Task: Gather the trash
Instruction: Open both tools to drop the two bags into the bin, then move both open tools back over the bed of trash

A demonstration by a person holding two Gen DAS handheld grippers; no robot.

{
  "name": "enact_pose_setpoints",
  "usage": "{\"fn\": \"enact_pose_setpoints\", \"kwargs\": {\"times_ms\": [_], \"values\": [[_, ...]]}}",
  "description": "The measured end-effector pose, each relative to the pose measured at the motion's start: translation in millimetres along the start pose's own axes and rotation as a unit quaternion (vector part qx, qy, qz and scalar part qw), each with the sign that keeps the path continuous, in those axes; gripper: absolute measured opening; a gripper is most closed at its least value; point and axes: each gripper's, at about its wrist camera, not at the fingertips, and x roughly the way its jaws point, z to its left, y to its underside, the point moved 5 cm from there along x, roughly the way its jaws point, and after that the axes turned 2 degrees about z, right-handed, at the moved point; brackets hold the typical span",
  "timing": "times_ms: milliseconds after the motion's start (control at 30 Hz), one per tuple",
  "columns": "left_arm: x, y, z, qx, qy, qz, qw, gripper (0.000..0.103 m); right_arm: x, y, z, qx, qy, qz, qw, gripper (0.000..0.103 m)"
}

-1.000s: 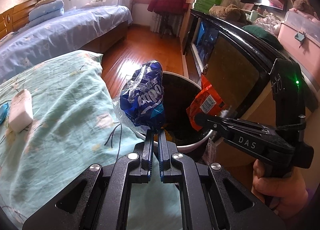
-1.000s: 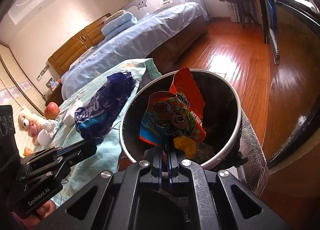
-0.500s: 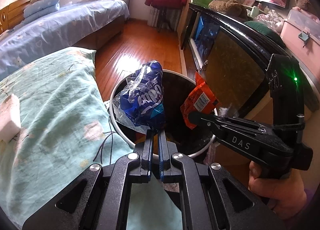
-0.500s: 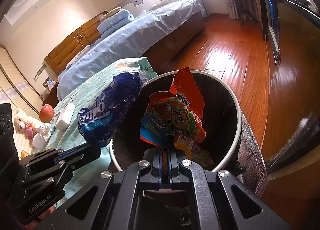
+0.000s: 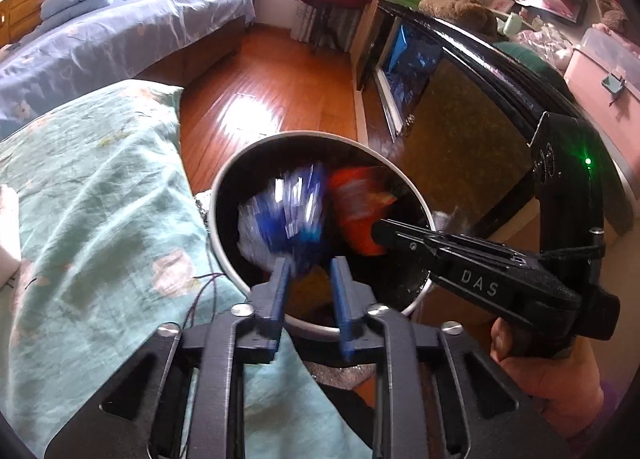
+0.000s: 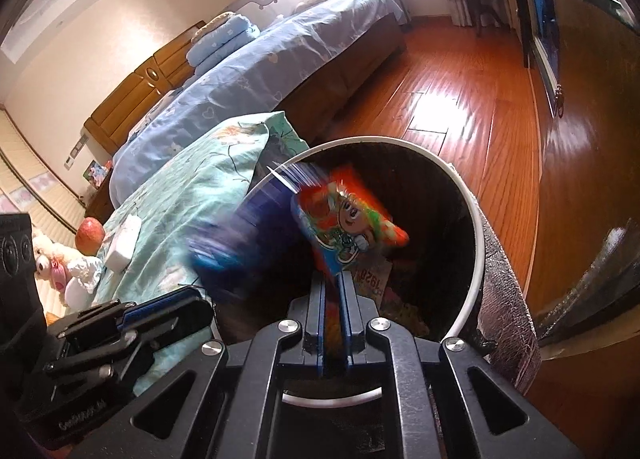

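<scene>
Left wrist, left tongs [image 5: 308, 279] parted, blue wrapper [image 5: 284, 219] loose, right wrist, right tongs [image 6: 335, 279] pinching orange wrapper [image 6: 348, 227]

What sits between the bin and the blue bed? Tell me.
Only bare wood floor shows between the bin and the blue bed, in both wrist views.

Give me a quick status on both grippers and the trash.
Left gripper open, blue wrapper blurred, dropping into trash bin. Right gripper shut on orange snack bag over the bin. Nothing blocking.
</scene>
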Motion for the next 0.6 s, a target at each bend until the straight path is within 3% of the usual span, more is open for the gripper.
{"fn": "enact_pose_setpoints", "kwargs": {"times_ms": [33,100,133,267,400,600], "values": [[-2,1,2,-0.005,0.0,-0.001,1.0,0.022,-1,0,-1,0.001,0.0,-0.001,1.0,0.014],[-7,5,9,-0.018,0.0,-0.002,0.9998,0.029,-4,-1,0,0.005,0.0,-0.007,1.0,0.036],[-9,7,12,-0.022,-0.003,-0.005,0.9997,0.035,-5,-1,1,0.005,0.0,-0.011,1.0,0.041],[-26,21,27,-0.043,-0.013,-0.02,0.9988,0.043,-10,1,7,0.001,-0.002,-0.019,1.0,0.048],[-45,40,49,-0.063,-0.042,-0.033,0.9966,0.047,-15,4,23,-0.006,-0.017,-0.03,0.999,0.07],[-72,67,87,-0.102,-0.081,-0.049,0.9903,0.051,-14,8,59,-0.026,-0.039,-0.033,0.998,0.078]]}}
